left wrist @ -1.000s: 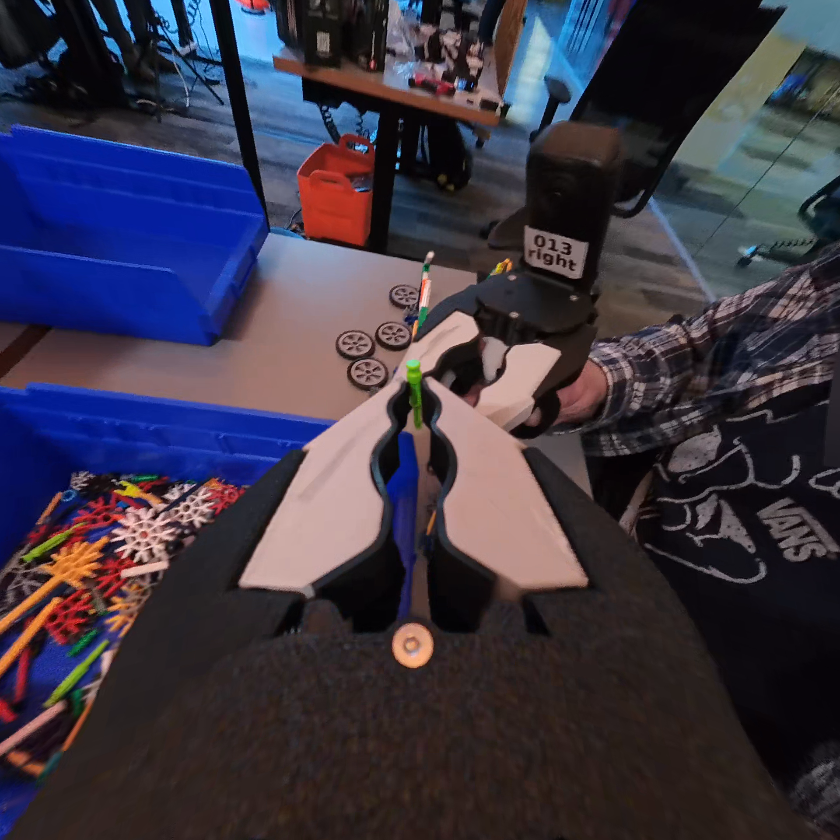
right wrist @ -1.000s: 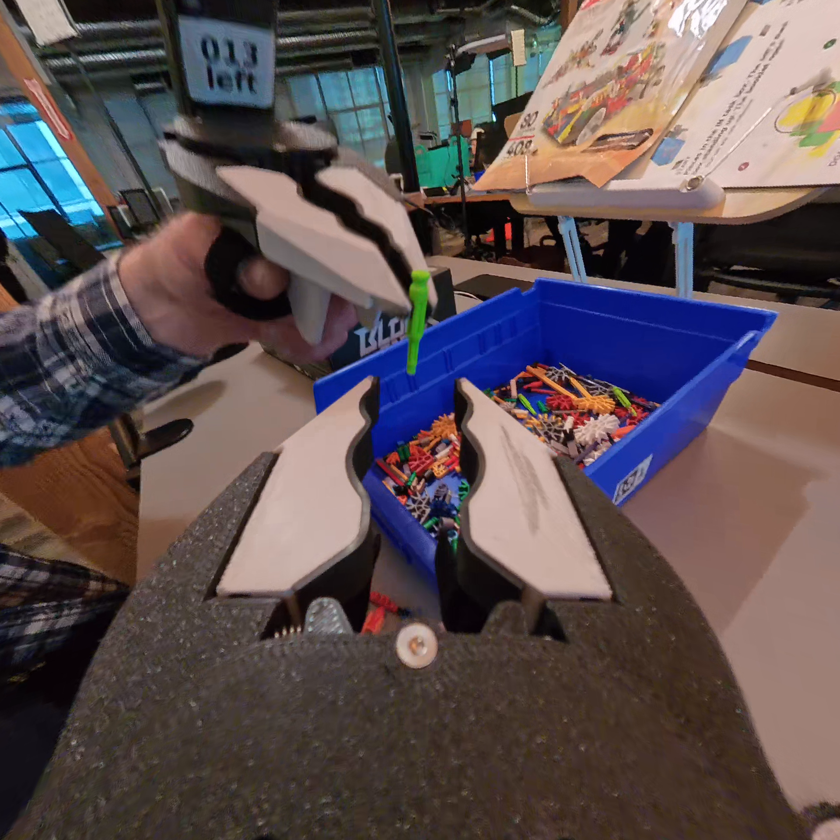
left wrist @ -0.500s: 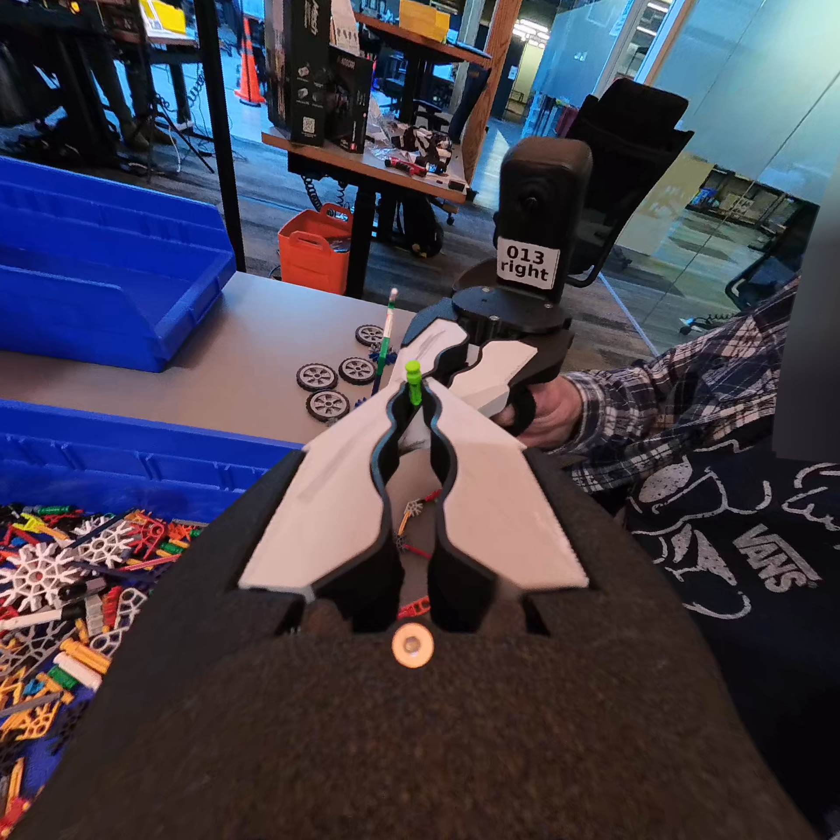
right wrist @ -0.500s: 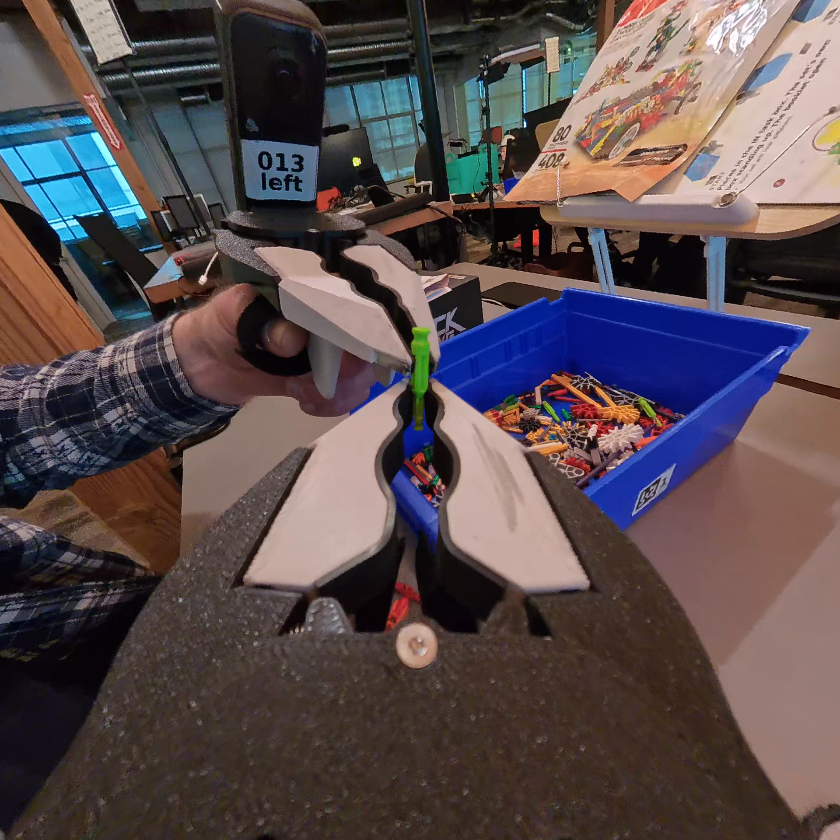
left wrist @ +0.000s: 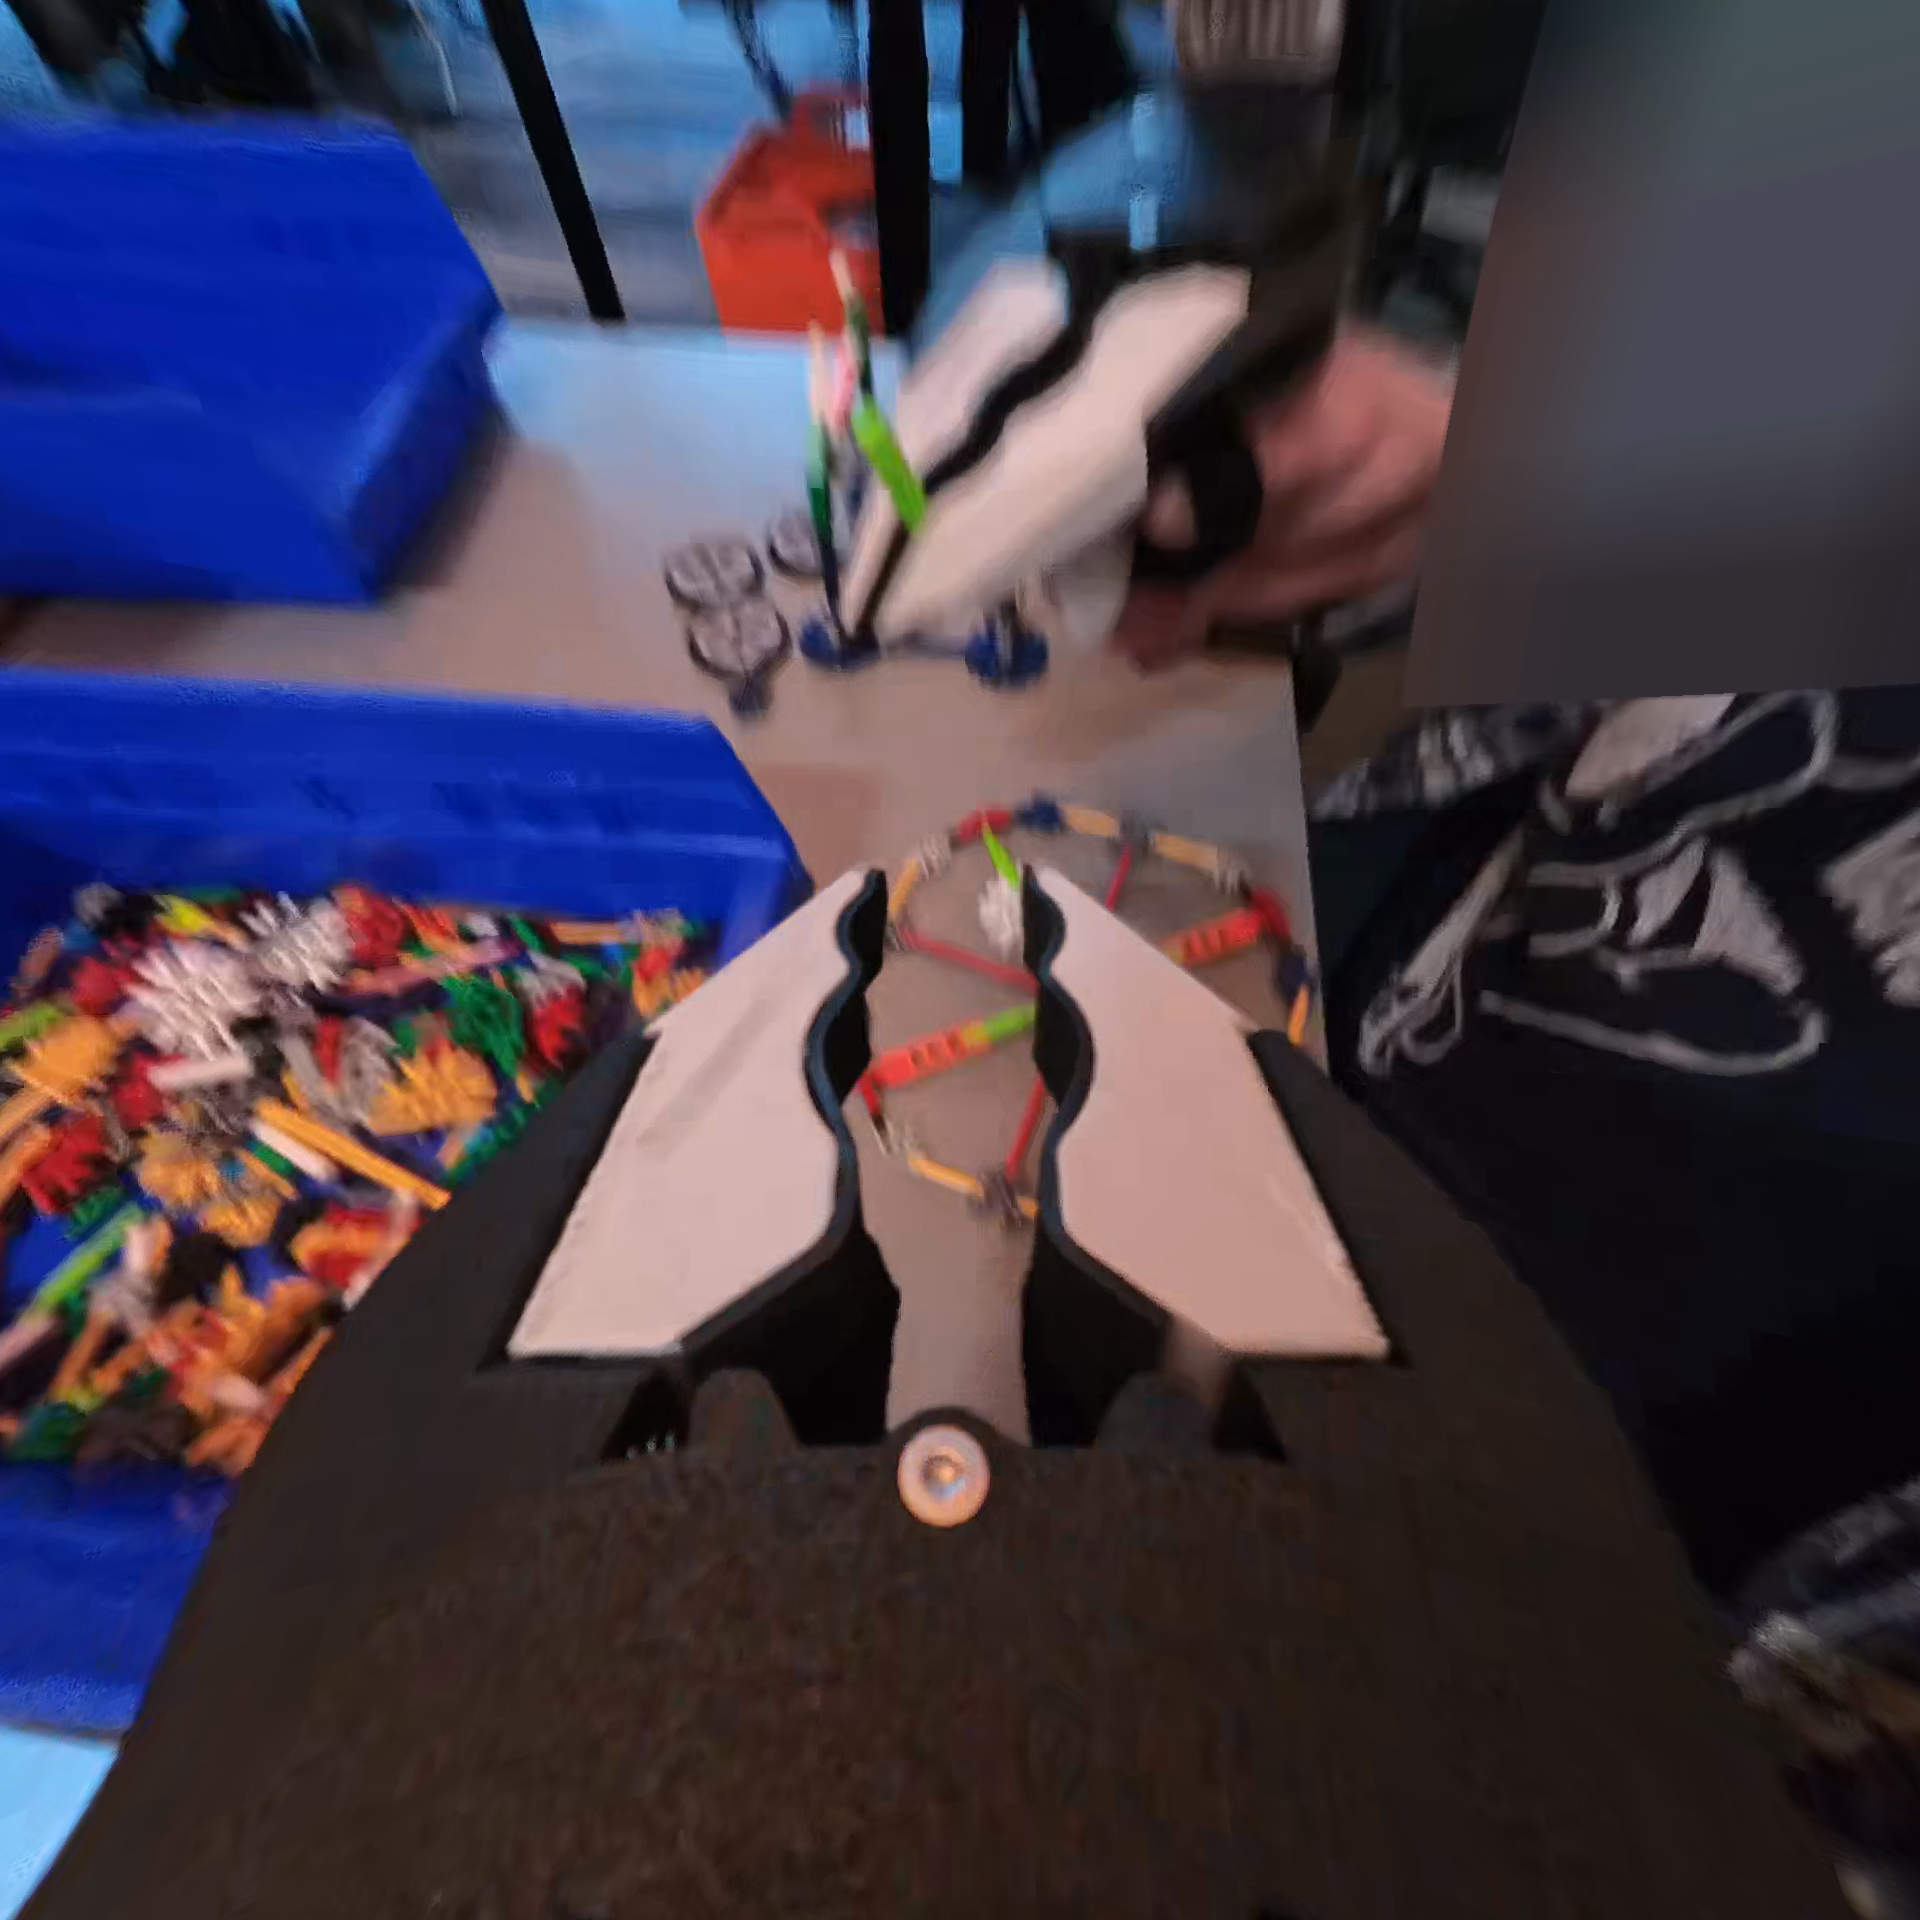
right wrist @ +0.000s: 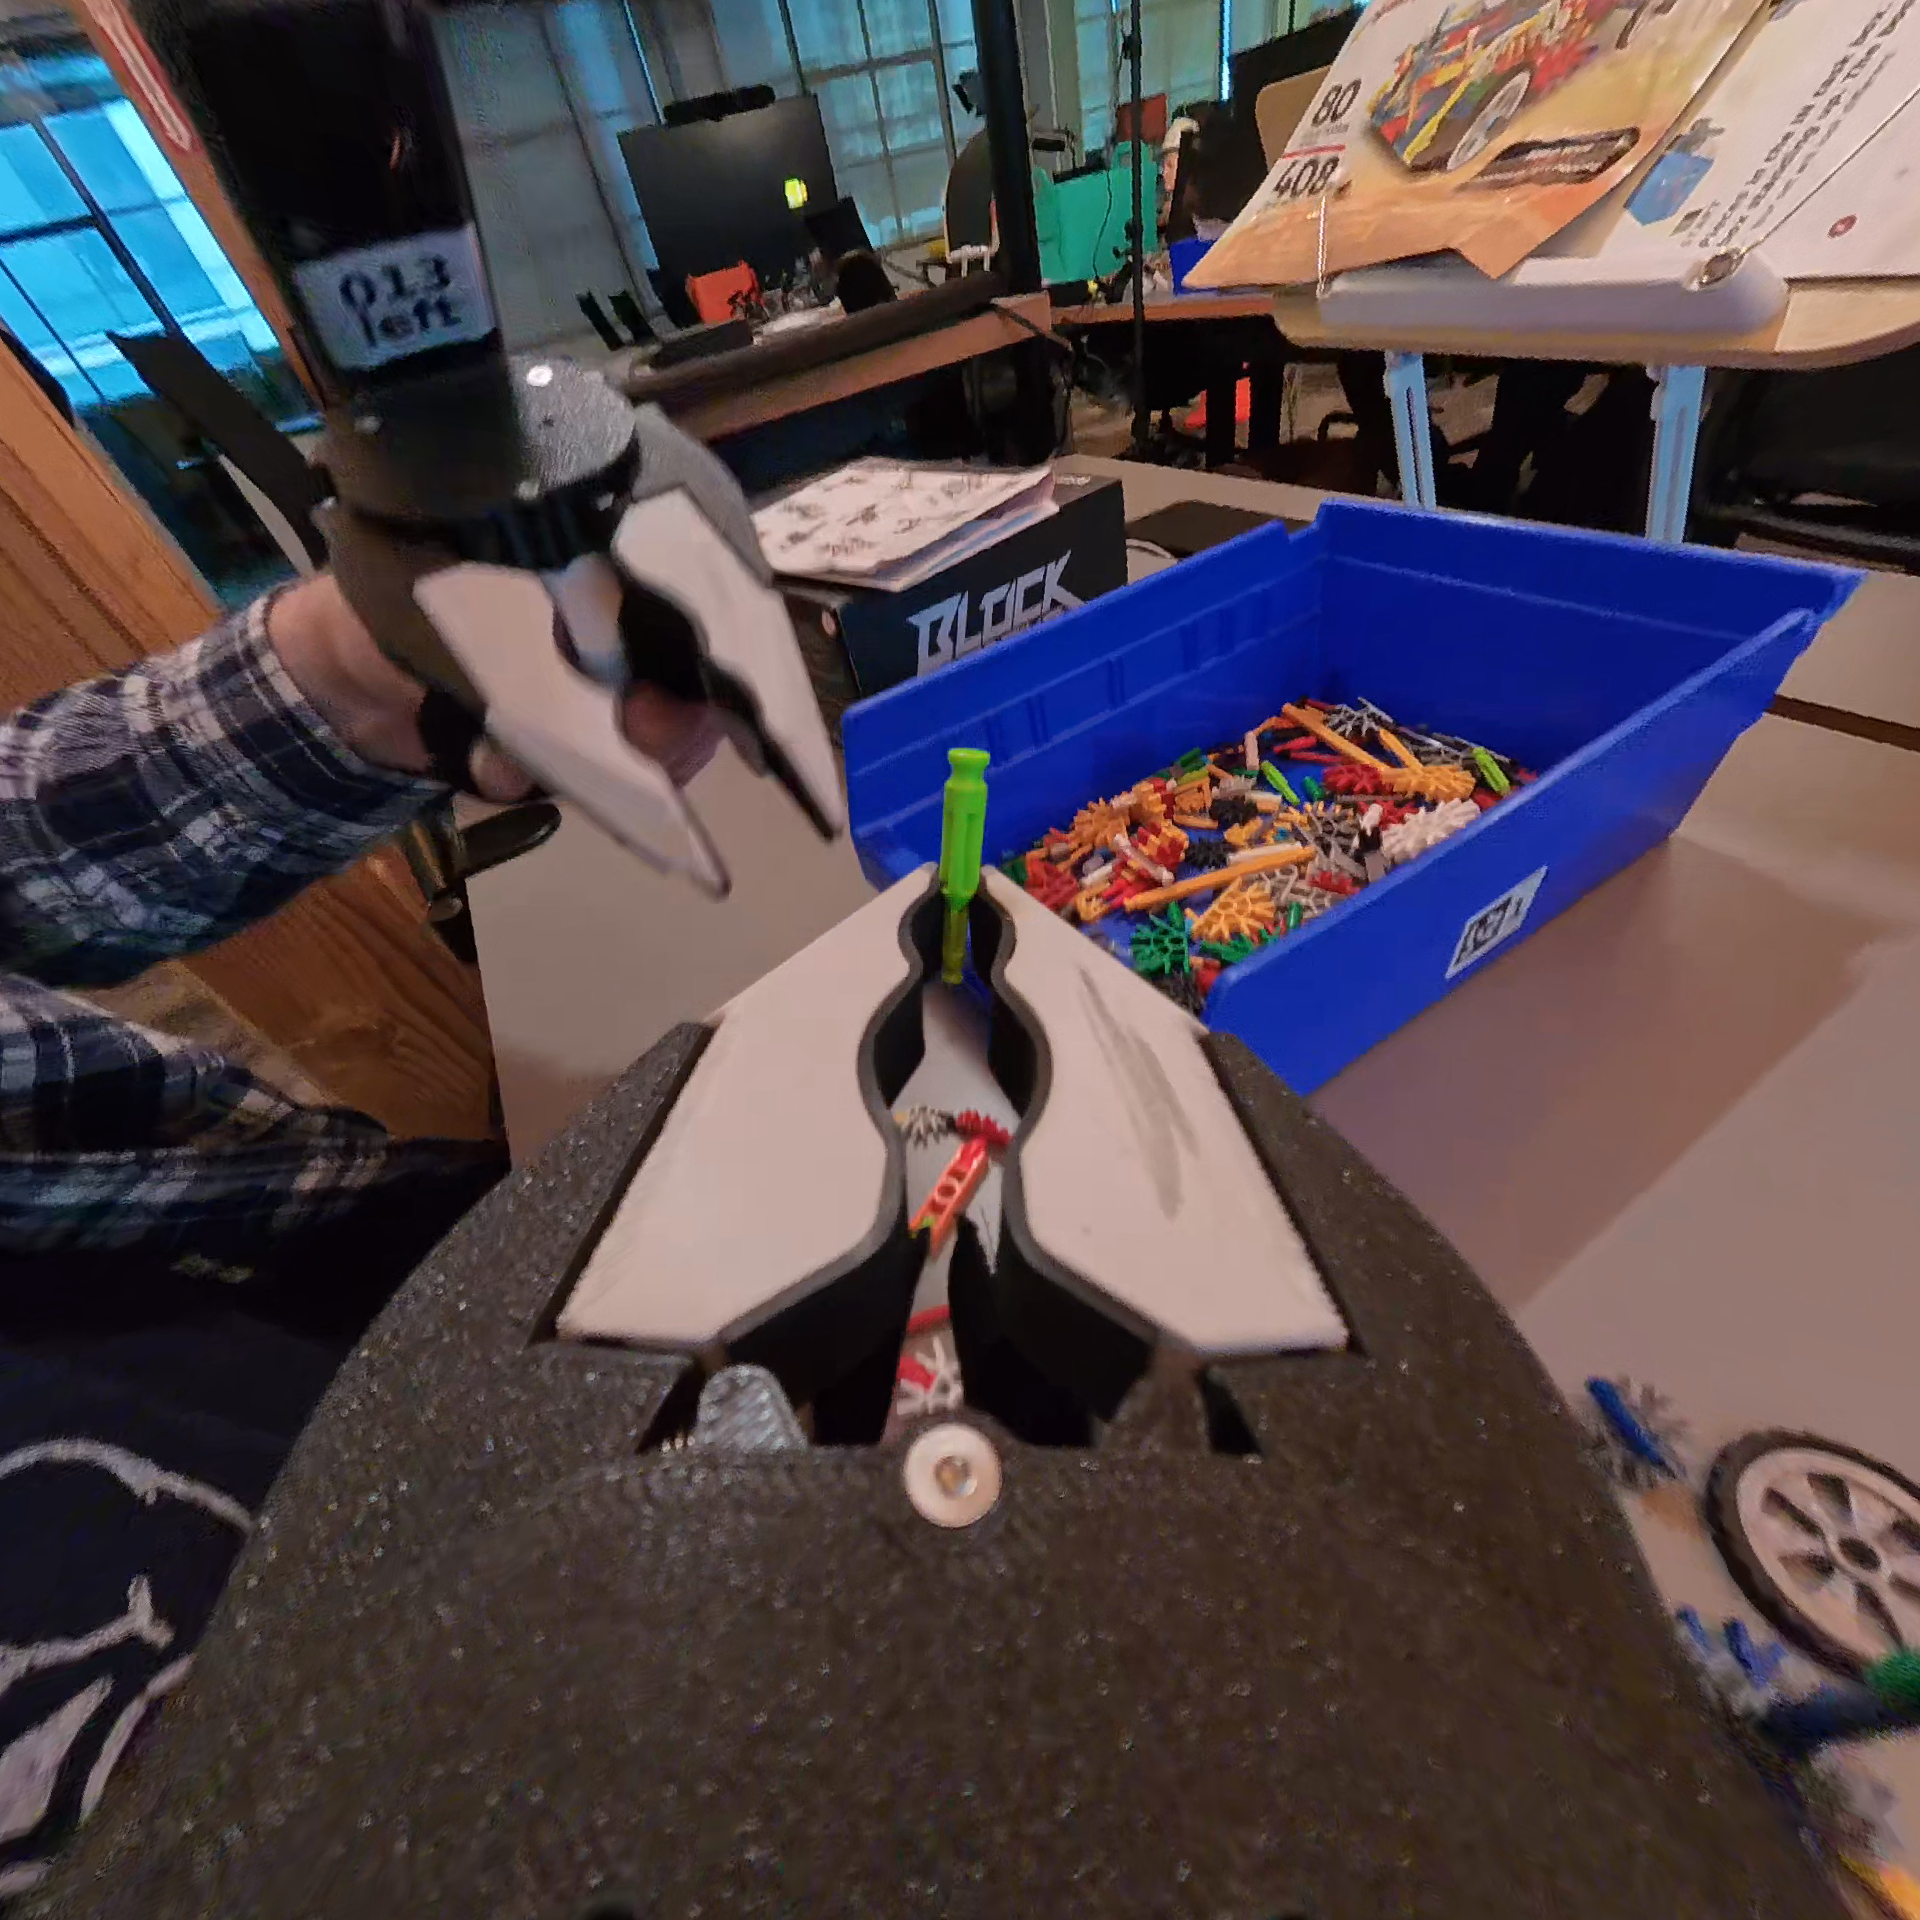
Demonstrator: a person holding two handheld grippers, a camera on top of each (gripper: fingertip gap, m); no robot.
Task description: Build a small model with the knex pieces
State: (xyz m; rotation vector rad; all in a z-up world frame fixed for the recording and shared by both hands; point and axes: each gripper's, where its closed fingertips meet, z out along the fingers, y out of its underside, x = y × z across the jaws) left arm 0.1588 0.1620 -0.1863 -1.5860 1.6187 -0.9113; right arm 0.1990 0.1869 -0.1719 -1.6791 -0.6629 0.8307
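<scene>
Right tongs (right wrist: 954, 902) pinch the green rod (right wrist: 961, 831) upright; left tongs (left wrist: 954, 906) spread, empty (blurred view). Keep the pinch firm.

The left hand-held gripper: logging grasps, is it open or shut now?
Open. The left hand-held gripper shows a clear gap between its white fingers, with nothing between them.

The rod (right wrist: 962, 831) was bright green. The bin (right wrist: 1382, 966) at two o'clock was blue. The sleeve (right wrist: 156, 769) looked blue-and-white checked.
</scene>
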